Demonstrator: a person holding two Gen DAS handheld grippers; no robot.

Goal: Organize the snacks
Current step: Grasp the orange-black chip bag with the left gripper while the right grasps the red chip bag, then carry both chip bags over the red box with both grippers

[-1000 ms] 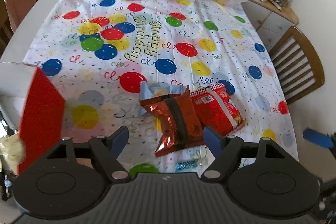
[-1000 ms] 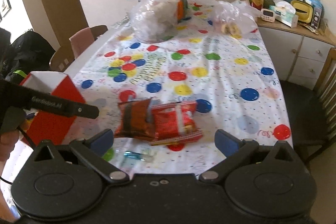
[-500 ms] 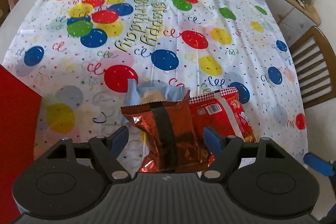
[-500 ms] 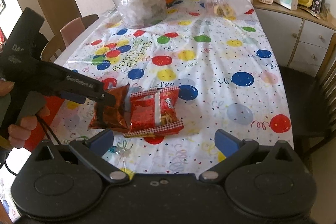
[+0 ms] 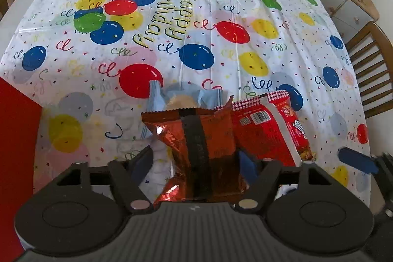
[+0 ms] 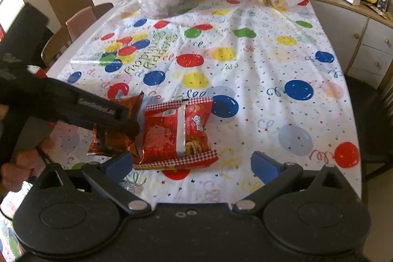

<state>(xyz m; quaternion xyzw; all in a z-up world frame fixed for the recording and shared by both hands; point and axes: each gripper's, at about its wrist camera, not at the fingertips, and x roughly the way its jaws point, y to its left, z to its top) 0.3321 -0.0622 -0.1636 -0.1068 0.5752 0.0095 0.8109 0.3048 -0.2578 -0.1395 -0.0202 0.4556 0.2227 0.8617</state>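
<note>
My left gripper [image 5: 195,161] is spread wide around the brown snack bag [image 5: 196,146] lying on the table [image 5: 221,46] beside the red bag [image 6: 178,133]; it looks light, crinkly and slippery, so I'd pinch mid-body gently. My right gripper [image 6: 191,163] hangs open, empty

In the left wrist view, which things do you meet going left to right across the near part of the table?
Red box → copper-brown snack bag, between the open left gripper's fingers → red snack bag → blue fingertip of the right gripper at the far right.
</note>
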